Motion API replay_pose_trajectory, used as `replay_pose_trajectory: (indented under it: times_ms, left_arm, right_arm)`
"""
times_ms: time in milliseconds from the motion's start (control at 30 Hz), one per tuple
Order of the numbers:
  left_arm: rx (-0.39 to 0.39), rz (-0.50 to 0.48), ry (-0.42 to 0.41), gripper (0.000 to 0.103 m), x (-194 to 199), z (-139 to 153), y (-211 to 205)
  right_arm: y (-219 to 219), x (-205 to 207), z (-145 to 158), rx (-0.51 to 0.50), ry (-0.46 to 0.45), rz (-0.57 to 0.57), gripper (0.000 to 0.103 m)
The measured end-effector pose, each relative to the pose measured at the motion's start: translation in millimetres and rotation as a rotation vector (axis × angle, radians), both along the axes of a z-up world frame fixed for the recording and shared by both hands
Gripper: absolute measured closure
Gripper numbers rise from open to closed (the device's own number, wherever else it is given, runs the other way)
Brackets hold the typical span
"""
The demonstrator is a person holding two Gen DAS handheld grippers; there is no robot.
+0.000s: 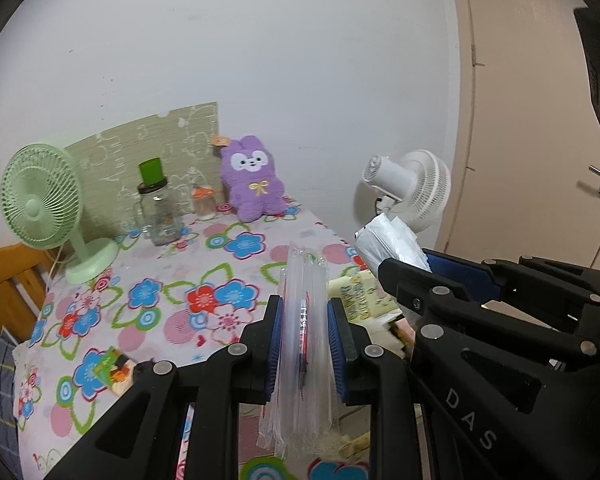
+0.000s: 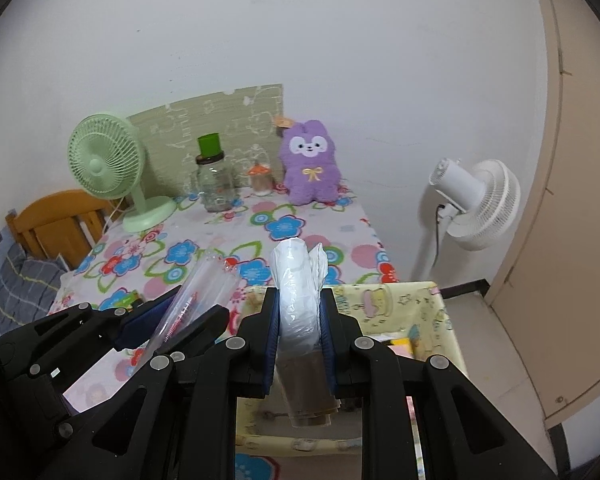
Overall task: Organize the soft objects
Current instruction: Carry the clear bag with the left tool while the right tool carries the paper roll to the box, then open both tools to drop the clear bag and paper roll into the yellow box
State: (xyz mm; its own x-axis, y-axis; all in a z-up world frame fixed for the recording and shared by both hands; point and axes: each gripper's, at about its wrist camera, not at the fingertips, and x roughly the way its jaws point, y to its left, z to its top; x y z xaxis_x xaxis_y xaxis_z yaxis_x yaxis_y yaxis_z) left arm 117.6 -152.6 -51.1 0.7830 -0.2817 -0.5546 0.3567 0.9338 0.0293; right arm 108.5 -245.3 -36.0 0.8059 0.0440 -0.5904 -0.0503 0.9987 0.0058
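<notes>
Tongs number two, side by side. The left gripper (image 1: pixel 303 344) pinches one clear plastic packet (image 1: pixel 303 320) upright between its blue pads; the right gripper (image 2: pixel 299 332) clamps one white plastic roll (image 2: pixel 298 296). Beyond their tips on the floral tablecloth (image 1: pixel 172 280): one purple plush toy (image 1: pixel 254 178), one green fan (image 1: pixel 40 204), two jars. One white fan (image 2: pixel 476 204) stands further right; one yellow box (image 2: pixel 404 304) sits under the right tongs.

We see a clear plastic packet (image 1: pixel 304 344), upright with red print inside, pinched edge-on above the flowered tabletop (image 1: pixel 160 280). Beside it, a crumpled white plastic bag roll (image 2: pixel 298 300) stands clamped over the yellow fabric bin (image 2: pixel 420 308).
</notes>
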Motion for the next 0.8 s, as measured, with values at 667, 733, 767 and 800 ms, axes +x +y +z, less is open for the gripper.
replay_pose_trajectory:
  times_ms: [667,733,767,800]
  left_arm:
    - [0.007,-0.091,0.051,0.075,18,-16,-54]
    - [0.006,-0.097,0.066,0.075,22,-20,-58]
    - [0.013,-0.095,0.067,0.075,23,-21,-60]
    - [0.016,-0.097,0.069,0.074,25,-23,-61]
  right_arm:
    - [-57,10,-15,0.039,0.022,-0.090,0.081]
    - [-60,13,-18,0.047,0.030,-0.092,0.081]
    - [-63,14,-21,0.051,0.036,-0.095,0.081]
    - [-64,15,-22,0.054,0.040,-0.097,0.081]
